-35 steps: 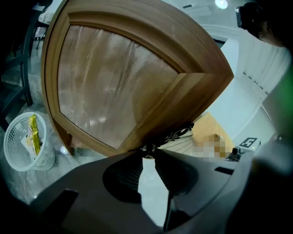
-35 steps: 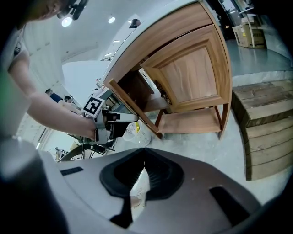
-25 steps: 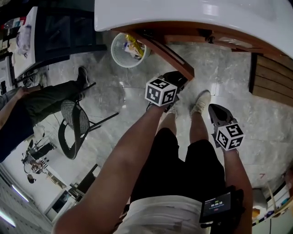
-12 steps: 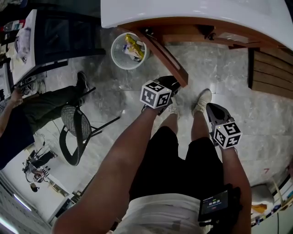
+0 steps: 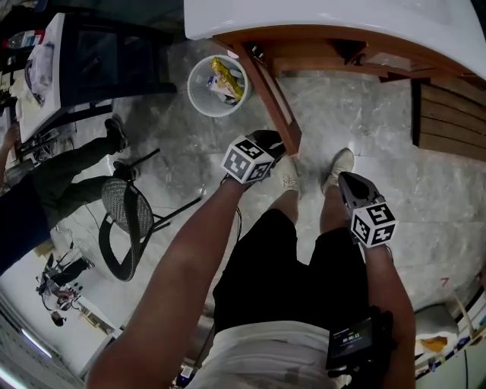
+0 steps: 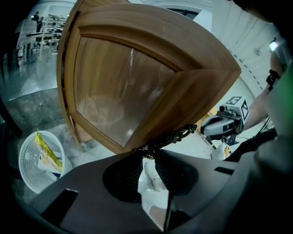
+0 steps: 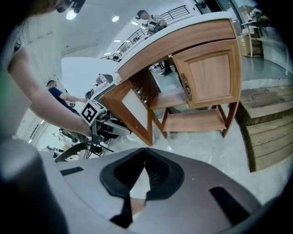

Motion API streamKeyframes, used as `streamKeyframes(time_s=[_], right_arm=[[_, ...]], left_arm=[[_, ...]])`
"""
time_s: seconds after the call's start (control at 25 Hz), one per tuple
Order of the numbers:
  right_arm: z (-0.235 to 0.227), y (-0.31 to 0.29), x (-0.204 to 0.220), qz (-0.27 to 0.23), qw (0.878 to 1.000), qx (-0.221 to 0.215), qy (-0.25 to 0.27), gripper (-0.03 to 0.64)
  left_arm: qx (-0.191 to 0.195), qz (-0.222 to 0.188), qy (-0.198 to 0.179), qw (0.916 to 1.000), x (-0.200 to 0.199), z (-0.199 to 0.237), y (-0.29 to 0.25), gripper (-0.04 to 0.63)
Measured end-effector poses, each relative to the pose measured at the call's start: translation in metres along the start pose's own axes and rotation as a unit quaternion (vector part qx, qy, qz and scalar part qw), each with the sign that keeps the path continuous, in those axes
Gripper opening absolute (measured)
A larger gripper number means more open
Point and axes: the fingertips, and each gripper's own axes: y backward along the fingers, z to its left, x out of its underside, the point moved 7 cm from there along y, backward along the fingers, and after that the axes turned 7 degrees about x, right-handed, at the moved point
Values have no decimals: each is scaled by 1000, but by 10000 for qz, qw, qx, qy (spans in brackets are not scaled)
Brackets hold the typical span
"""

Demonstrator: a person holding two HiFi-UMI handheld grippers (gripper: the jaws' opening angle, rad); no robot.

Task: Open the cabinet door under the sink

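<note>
The wooden cabinet door [image 6: 137,87] with its glossy panel stands swung out from the cabinet under the white sink counter [image 5: 342,19]. An ornate dark metal handle [image 6: 171,137] runs along the door's free edge. My left gripper [image 6: 147,153] is shut on that handle, at the door's outer end in the head view [image 5: 279,143]. My right gripper [image 7: 145,164] is shut with nothing in it. It hangs apart at the right [image 5: 343,176], over the floor by my foot. The right gripper view shows the open door [image 7: 126,114], the inner shelves [image 7: 192,121] and the second door [image 7: 210,75], which is closed.
A white wastebasket [image 5: 219,83] with yellow wrappers stands just left of the open door. A black mesh chair [image 5: 125,216] and a seated person [image 5: 61,167] are further left. Wooden slats [image 5: 448,114] lie on the marble floor to the right.
The door has swung further out to the left, and my left gripper has moved left with the handle in it. My right gripper has drifted a little left.
</note>
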Motion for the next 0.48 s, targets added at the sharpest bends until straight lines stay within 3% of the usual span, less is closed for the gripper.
streamKeyframes(time_s=[0.16,0.48], right_arm=[[6,-1,6,41,10000,74,1,14],[15,-2,5,14,9999,139,19,12]], left_arm=[[29,241,-237,9994,10,7,11,89],[-44,419,-338,9985,24,21,34,89]])
